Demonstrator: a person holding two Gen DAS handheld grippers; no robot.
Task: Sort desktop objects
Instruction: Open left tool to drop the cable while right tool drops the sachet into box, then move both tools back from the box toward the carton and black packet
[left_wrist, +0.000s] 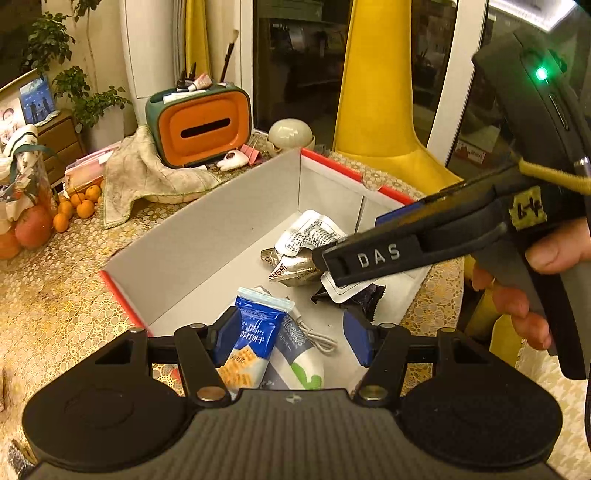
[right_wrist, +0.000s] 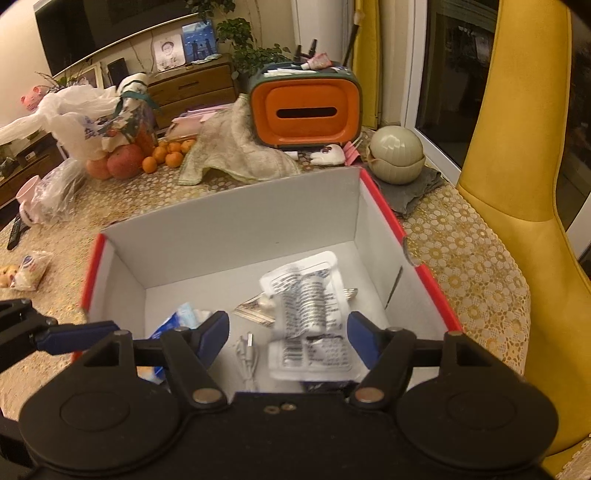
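Observation:
A white cardboard box with red rims (left_wrist: 207, 221) (right_wrist: 229, 236) stands on the table. In it lie a blue cracker packet (left_wrist: 251, 339), a tissue pack (left_wrist: 299, 354), a white cable (left_wrist: 317, 338) (right_wrist: 247, 358), silver wrappers (left_wrist: 291, 266) and a white printed packet (right_wrist: 306, 302). My left gripper (left_wrist: 291, 338) is open over the box's near end, with the cracker packet between its fingers, untouched. My right gripper (right_wrist: 288, 332) is open over the box; the white packet looks blurred between its fingers. In the left wrist view the right gripper (left_wrist: 325, 264) reaches in from the right.
An orange tissue holder (right_wrist: 306, 110), a crumpled cloth (right_wrist: 236, 151), oranges and apples (right_wrist: 147, 157), a round lidded bowl (right_wrist: 397, 153) and plastic bags (right_wrist: 74, 122) stand behind the box. A snack packet (right_wrist: 29, 271) lies at left. A yellow chair (right_wrist: 517, 184) stands right.

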